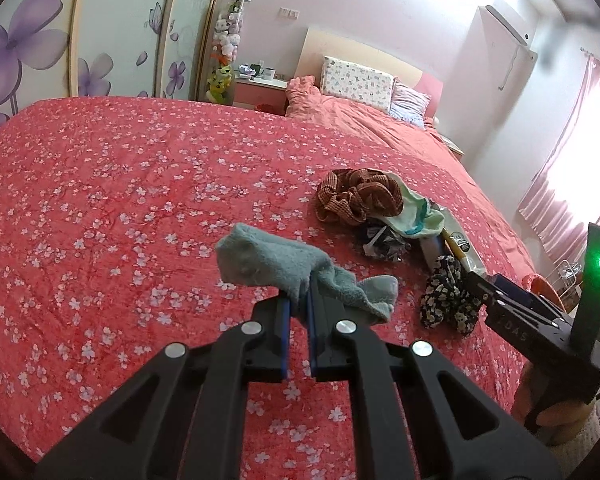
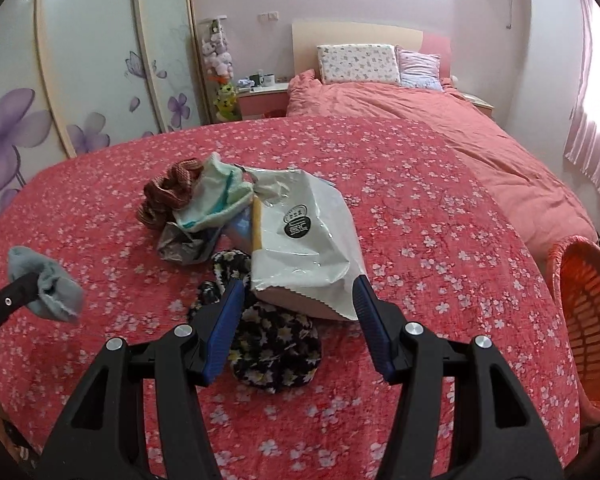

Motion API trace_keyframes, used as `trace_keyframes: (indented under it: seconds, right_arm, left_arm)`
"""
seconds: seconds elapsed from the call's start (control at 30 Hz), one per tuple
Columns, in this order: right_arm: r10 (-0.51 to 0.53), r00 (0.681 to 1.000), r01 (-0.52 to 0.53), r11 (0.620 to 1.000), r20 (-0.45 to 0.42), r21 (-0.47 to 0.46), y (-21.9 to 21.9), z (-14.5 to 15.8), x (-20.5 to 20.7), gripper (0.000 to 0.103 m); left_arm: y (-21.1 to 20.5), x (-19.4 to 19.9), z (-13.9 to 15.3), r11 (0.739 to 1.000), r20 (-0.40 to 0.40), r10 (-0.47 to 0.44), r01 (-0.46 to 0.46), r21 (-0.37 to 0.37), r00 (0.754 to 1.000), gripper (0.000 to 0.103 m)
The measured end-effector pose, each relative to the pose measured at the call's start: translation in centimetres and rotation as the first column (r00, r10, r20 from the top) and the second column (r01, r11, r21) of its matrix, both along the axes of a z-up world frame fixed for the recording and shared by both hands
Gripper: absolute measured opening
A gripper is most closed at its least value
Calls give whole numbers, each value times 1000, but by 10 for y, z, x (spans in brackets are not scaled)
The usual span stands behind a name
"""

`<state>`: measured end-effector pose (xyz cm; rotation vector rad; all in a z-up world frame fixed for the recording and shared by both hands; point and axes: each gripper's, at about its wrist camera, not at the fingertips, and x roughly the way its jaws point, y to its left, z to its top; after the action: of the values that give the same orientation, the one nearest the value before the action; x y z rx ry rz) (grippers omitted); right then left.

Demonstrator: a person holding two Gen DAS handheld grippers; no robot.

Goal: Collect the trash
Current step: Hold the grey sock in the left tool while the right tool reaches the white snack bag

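Note:
My left gripper (image 1: 299,300) is shut on a grey-blue sock (image 1: 268,264) and holds it above the red floral bedspread (image 1: 120,200). The sock (image 2: 48,284) also shows at the left of the right wrist view. My right gripper (image 2: 300,288) is open, and its blue pads (image 2: 230,308) stand on either side of the near edge of a white plastic bag (image 2: 308,232). The right pad meets the bag's corner; the left pad stays just clear. The bag lies in a heap with a crumpled silver wrapper (image 2: 180,244). Under the jaws lies a black floral cloth (image 2: 276,340).
A brown checked cloth (image 2: 172,192) and a mint cloth (image 2: 216,196) lie at the heap's far side. An orange basket (image 2: 588,320) stands off the bed's right edge. Pillows (image 2: 356,62) and a headboard are far behind; wardrobe doors (image 2: 80,60) stand at the left.

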<state>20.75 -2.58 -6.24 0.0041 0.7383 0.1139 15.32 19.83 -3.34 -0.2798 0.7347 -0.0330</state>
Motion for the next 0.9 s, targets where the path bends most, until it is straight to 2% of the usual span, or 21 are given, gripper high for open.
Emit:
trace_keyframes:
  seconds: [0.13,0.3,0.63,0.9]
  right_arm:
    - [0,1000,0,1000,-4,10,-1,0,0,44]
    - [-10,1000,9,999,20,43,-8,9,-4,44]
    - [-92,995,83,981,40,176,-40,19,-4,43]
    - [-102,994,98,989,36,111,-37,7,-1,43]
  left_arm:
    - [0,1,-1,1000,-3,-3,3,-3,1000,8]
    - [-2,3,-3,1000,-8,-5,5,-3,1000,8]
    - [-11,9,-5,1000,-11,-18,18,-3,1000,8]
    - [-16,12,-8,1000,-19,-26,25,-8,999,8]
